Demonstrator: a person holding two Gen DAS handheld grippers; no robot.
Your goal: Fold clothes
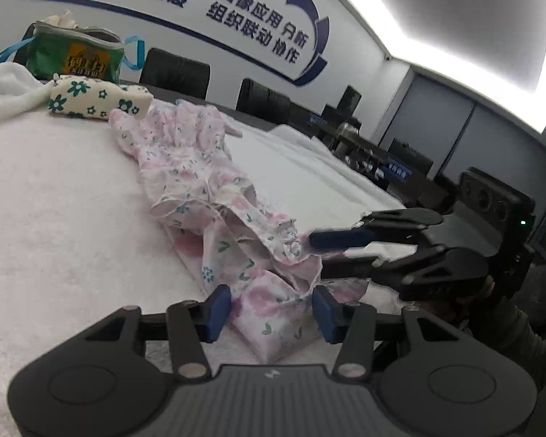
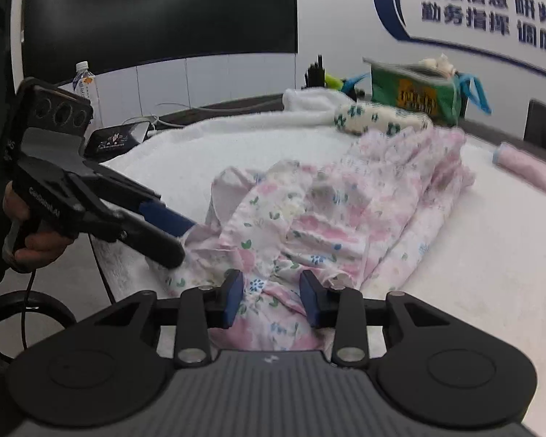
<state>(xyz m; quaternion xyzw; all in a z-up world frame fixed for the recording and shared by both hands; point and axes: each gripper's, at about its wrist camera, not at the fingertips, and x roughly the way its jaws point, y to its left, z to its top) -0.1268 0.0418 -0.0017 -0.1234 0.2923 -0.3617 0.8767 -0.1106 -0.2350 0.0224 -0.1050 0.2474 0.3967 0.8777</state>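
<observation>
A crumpled pink floral garment (image 1: 200,182) lies on the white fleece-covered table (image 1: 54,200); it also shows in the right wrist view (image 2: 345,211). My left gripper (image 1: 271,309) is open, its blue pads either side of the garment's near corner. In the right wrist view it (image 2: 185,244) reaches in from the left at the garment's edge. My right gripper (image 2: 271,300) is open, jaws straddling a fold of the garment. In the left wrist view it (image 1: 313,255) comes in from the right, its fingers on either side of the bunched hem.
A folded green-flowered cloth (image 1: 98,98) and a green bag (image 1: 72,54) sit at the table's far side. A rolled pink cloth (image 2: 527,171) lies far right. A water bottle (image 2: 85,87) and a black device (image 2: 116,140) stand off the left edge. Black chairs (image 1: 174,71) line the wall.
</observation>
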